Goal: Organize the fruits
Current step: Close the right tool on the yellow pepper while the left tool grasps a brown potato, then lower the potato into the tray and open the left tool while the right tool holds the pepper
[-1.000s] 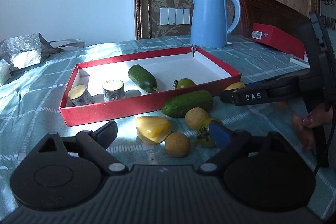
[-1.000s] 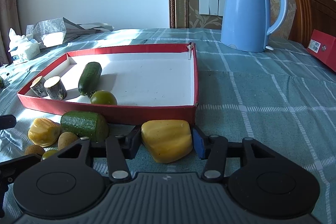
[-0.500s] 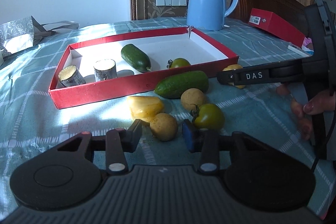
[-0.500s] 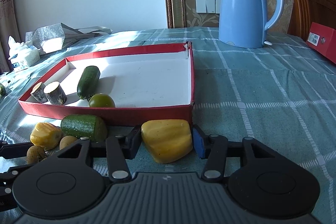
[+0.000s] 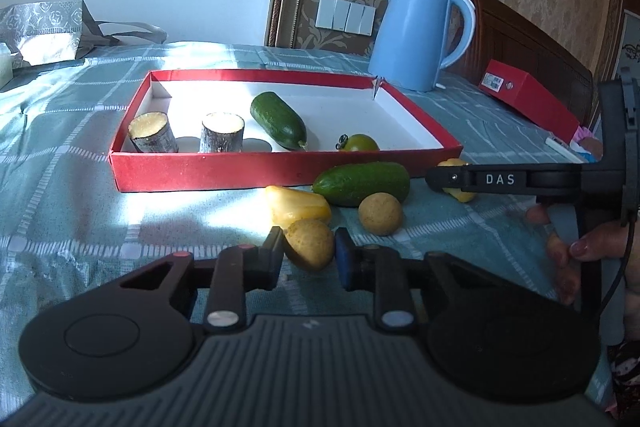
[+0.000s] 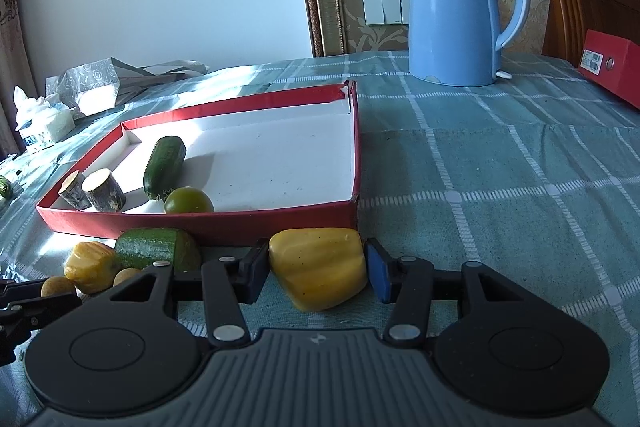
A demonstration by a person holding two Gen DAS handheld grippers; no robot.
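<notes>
The left gripper [image 5: 308,259] pinches one round, matte tan potato [image 5: 310,243]; the right gripper [image 6: 316,267] clamps a blocky, waxy yellow pepper [image 6: 318,267] low over the checked cloth [image 6: 500,195], just beside the tray's corner. Loose nearby lie a second potato [image 5: 380,214], a second yellow pepper [image 5: 298,207] and one bumpy cucumber [image 5: 362,183]. The shallow red cardboard tray [image 5: 248,169] holds two bark-skinned stubs (pale cut tops), one cucumber and one green tomato [image 5: 360,143].
</notes>
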